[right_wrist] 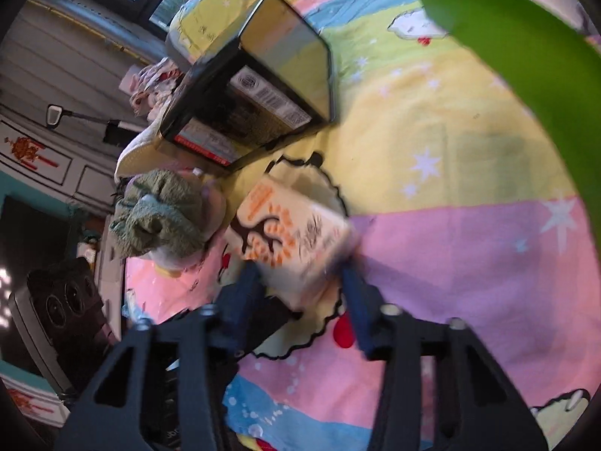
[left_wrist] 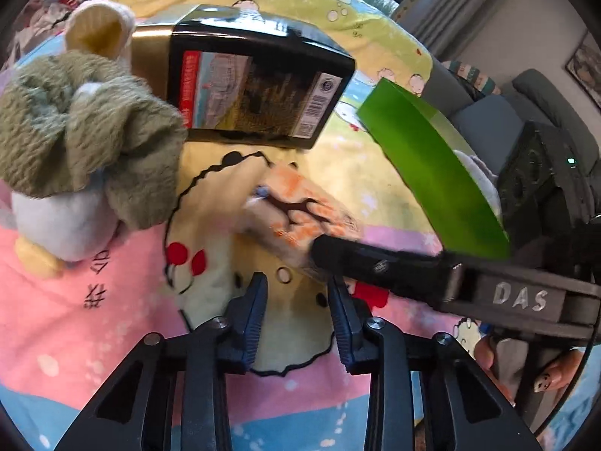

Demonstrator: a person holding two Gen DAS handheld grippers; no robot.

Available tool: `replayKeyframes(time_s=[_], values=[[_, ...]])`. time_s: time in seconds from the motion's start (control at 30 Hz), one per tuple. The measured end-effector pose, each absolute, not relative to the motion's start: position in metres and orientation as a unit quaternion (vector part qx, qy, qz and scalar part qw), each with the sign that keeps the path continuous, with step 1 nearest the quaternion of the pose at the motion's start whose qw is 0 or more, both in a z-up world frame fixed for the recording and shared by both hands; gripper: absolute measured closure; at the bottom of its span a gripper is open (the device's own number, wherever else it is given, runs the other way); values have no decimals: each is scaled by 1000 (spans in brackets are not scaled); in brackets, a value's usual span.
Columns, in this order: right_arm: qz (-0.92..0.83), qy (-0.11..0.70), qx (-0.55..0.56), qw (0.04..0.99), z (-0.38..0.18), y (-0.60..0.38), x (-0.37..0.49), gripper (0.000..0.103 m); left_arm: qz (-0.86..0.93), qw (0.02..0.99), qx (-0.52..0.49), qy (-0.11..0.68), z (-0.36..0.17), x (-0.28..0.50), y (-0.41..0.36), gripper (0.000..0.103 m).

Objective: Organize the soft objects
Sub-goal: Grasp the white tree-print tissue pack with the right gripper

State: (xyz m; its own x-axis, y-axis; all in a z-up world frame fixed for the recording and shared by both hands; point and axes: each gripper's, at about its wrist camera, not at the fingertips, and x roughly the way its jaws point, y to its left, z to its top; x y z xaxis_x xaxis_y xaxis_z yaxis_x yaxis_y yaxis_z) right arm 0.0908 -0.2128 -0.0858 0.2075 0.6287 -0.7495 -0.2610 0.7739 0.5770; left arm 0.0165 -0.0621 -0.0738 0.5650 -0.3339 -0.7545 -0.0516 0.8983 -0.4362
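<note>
Smeared by motion blur: orange-printed packet (right_wrist: 293, 233), print unreadable, near end hidden behind right gripper (right_wrist: 300, 289) fingers. Cut off by frame edge: green box wall (right_wrist: 526, 75), contents unseen. Partly covered by a green-grey cloth (left_wrist: 82, 127): white plush toy (left_wrist: 64, 221). Too blurred to read: label on black box (left_wrist: 259, 90).

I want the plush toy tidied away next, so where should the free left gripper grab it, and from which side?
Grip the plush toy around its white body below the green knitted hat, coming in from its right, the open bedspread side. The hat looks loose and could slip off; the black box crowds the back.
</note>
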Motion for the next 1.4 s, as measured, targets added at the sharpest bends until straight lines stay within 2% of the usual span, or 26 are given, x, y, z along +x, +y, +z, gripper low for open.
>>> replayKeyframes(time_s=[0.4, 0.8, 0.9, 0.93, 0.97, 1.17, 1.4], values=[[298, 554, 157, 761, -83, -210, 88, 65, -99, 859, -197, 462, -70, 18, -75, 72], [293, 528, 169, 779, -66, -224, 84, 63, -63, 865, -215, 449, -53, 4, -43, 72], [266, 512, 163, 800, -55, -230, 91, 52, -68, 858, -229, 455, -59, 7, -46, 72], [265, 505, 164, 805, -52, -230, 94, 41, -68, 857, -230, 457, -60, 11, -51, 72], [274, 499, 161, 806, -47, -228, 100, 37, -66, 855, -230, 460, -63, 14, -54, 72], [319, 542, 148, 764, -67, -195, 135, 41, -61, 846, -244, 470, -77, 31, -56, 72], [296, 541, 94, 781, -59, -183, 145, 42, -83, 833, -289, 464, -82, 37, -41, 68]])
